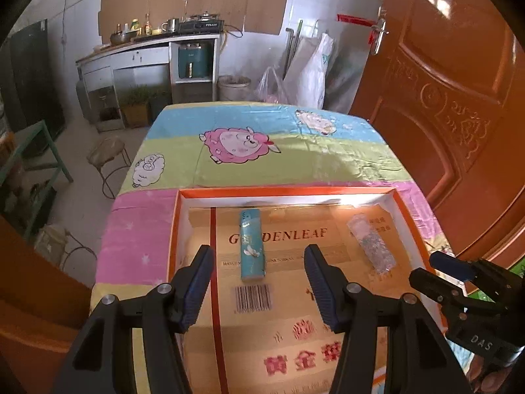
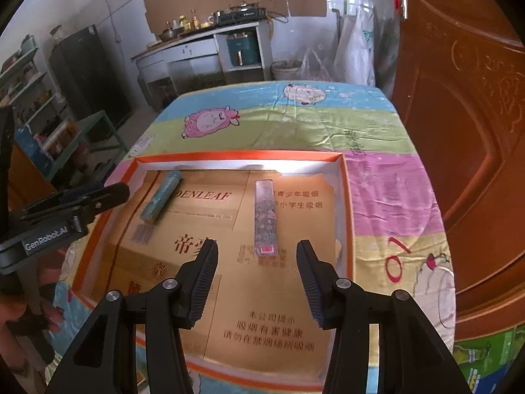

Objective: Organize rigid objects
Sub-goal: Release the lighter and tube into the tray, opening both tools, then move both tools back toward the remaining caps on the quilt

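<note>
A shallow orange-rimmed tray [image 1: 174, 229] [image 2: 346, 203] lined with gold cardboard lies on the table. A teal patterned stick-shaped case [image 1: 251, 244] [image 2: 160, 197] lies in its left part. A clear case with a floral pattern [image 1: 370, 243] [image 2: 265, 216] lies in its right part. My left gripper [image 1: 257, 262] is open and empty, just above the near end of the teal case. My right gripper [image 2: 257, 256] is open and empty, just short of the clear case's near end. Each gripper shows at the edge of the other's view: the right one [image 1: 452, 266], the left one [image 2: 108, 193].
The table wears a striped cartoon-sheep cloth [image 1: 242, 141] [image 2: 387, 193]. A brown wooden door [image 1: 452, 98] [image 2: 466, 131] stands close on the right. A kitchen counter [image 1: 147, 46], stools [image 1: 108, 154] and bags [image 1: 308, 65] are beyond the table's far edge.
</note>
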Motion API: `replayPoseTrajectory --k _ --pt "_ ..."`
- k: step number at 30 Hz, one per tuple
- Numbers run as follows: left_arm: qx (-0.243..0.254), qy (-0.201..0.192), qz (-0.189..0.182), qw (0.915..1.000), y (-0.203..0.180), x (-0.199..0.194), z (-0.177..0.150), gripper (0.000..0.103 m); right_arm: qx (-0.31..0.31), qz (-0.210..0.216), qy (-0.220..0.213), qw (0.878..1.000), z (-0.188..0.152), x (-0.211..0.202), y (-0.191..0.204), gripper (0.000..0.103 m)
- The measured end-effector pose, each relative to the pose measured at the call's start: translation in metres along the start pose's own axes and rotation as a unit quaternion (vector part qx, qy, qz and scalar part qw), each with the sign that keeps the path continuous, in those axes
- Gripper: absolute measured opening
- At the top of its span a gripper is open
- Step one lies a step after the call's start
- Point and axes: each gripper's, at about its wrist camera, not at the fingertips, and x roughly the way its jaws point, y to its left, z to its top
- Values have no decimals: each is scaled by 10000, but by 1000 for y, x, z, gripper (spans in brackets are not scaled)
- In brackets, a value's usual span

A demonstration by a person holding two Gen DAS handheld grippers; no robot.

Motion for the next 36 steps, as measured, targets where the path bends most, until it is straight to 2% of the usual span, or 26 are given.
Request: replayPoseTrajectory --k 6,11,17,26,36 --pt "-150 -175 -83 9997 1 -27 -10 57 11 -3 -115 9999 -12 -26 2 51" --pt "-97 -655 -4 9978 0 -62 -22 57 -39 15 -252 9997 -24 -50 7 51" --pt "165 -1011 -18 9947 -7 -100 -40 57 -123 61 -389 9991 -43 -78 18 51" --pt "402 -1320 148 9903 -15 -144 -75 57 -336 8 -584 9977 -78 -109 39 51" --pt "419 -1448 337 9880 -24 -173 -119 57 -448 57 -793 9958 -121 -137 59 51"
